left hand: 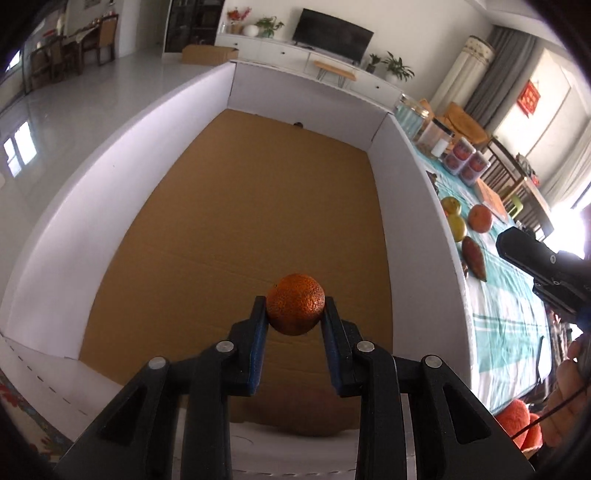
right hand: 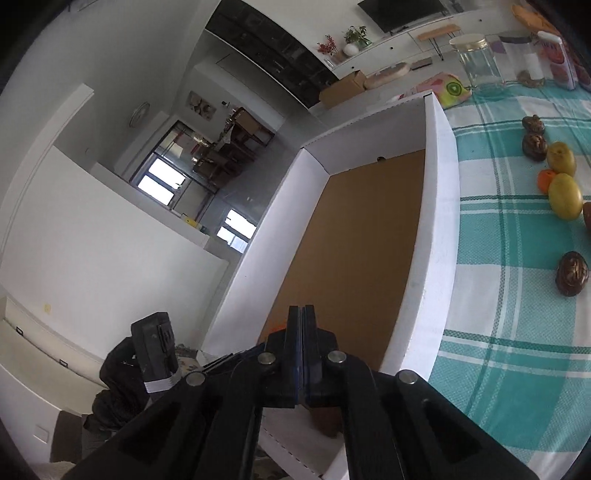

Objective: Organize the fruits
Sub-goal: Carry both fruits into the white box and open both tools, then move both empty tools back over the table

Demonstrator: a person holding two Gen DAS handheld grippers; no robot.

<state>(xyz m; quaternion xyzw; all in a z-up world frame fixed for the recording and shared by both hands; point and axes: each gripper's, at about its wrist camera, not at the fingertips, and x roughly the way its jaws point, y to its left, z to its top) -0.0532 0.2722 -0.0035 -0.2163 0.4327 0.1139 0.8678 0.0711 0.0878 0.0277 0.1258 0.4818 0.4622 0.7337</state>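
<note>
Nearest in the left wrist view we list the left gripper (left hand: pixel 295 314), its two blue-padded fingers (left hand: pixel 258 343) pinching a small orange tangerine (left hand: pixel 295 308) by its sides. The fruit hangs above the brown cardboard floor of a large white-walled box (left hand: pixel 122 177), clear of that floor, over the near half.

In the right wrist view we record the right gripper (right hand: pixel 302 332) with its fingers pressed flat together and nothing between them, poised over the near end of the same box (right hand: pixel 439 206).

Right of the box we note a table under a teal and white checked cloth (right hand: pixel 517 302). On it, near to far in the right wrist view: one dark brown glossy fruit (right hand: pixel 571 274) alone; then a yellow-green fruit (right hand: pixel 564 196) touching a second (right hand: pixel 561 158), with a small orange fruit (right hand: pixel 546 181) just beside them; then two more dark brown pieces (right hand: pixel 534 146), close together.

Farther back we list a clear glass jar with a gold lid (right hand: pixel 476 64). In the left wrist view, packs of red fruit (left hand: pixel 466 160) stand near other jars.

Farthest we enter a television (left hand: pixel 332 35) on a white cabinet, with potted plants (left hand: pixel 397 66) beside it.
</note>
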